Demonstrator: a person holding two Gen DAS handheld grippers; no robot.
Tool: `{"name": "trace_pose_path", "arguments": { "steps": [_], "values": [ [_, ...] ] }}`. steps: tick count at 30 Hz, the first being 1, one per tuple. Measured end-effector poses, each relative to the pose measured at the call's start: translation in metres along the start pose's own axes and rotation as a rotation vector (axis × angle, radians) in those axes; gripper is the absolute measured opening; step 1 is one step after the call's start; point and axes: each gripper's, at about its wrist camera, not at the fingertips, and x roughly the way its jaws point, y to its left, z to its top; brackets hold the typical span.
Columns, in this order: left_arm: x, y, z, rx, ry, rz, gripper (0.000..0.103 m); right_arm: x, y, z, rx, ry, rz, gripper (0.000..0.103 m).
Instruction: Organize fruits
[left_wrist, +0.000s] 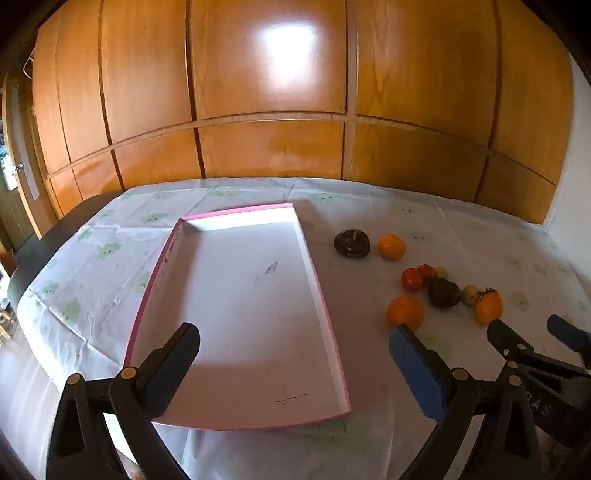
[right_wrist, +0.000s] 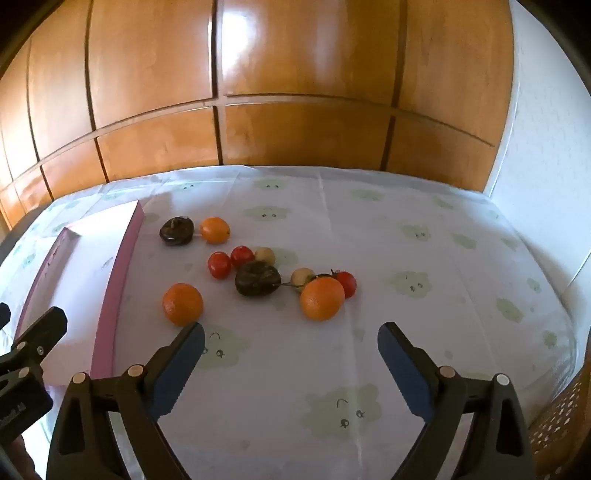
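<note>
My left hand-held gripper (left_wrist: 293, 345) hung wide open & empty over the pink-rimmed tray (left_wrist: 334, 334). Right hand-held gripper (right_wrist: 291, 341) also fully open, empty; fruits (right_wrist: 255, 277) lay loose on bench (right_wrist: 424, 332) just ahead, tray to its left.

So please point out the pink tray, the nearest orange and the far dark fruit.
pink tray (left_wrist: 236, 216): left wrist view, far rim.
nearest orange (right_wrist: 320, 298): right wrist view, middle of its skin.
far dark fruit (right_wrist: 176, 230): right wrist view, its top.
</note>
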Motion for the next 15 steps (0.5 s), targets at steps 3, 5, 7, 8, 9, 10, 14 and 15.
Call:
{"name": "trace_pose_path", "arguments": {
  "steps": [3,5,7,8,9,10,14,15],
  "values": [
    [-0.003,-0.003,0.000,0.013,-0.015,0.003,0.103,-0.003,0.007,0.001,-0.041,-0.027,-0.031,0.096],
    [0.001,0.004,-0.005,-0.024,-0.005,-0.021,0.103,-0.006,0.014,0.002,-0.064,-0.023,-0.028,0.096],
    [0.002,0.006,-0.003,-0.020,0.008,-0.016,0.103,-0.006,0.013,0.002,-0.060,-0.033,-0.014,0.096],
    [0.002,0.005,-0.004,-0.014,0.007,-0.011,0.103,-0.009,0.014,0.000,-0.060,-0.045,-0.012,0.096],
    [0.002,0.005,-0.004,-0.014,0.007,-0.012,0.103,-0.009,0.014,0.000,-0.060,-0.045,-0.010,0.096],
    [0.002,0.007,-0.003,-0.017,0.007,-0.014,0.103,-0.010,0.015,0.001,-0.060,-0.047,-0.004,0.096],
    [-0.001,0.004,0.000,-0.007,0.002,-0.001,0.103,-0.013,0.017,0.001,-0.062,-0.053,-0.003,0.096],
    [-0.002,0.004,0.000,-0.007,0.003,-0.002,0.103,-0.013,0.017,0.001,-0.063,-0.052,-0.004,0.096]
  ]
}}
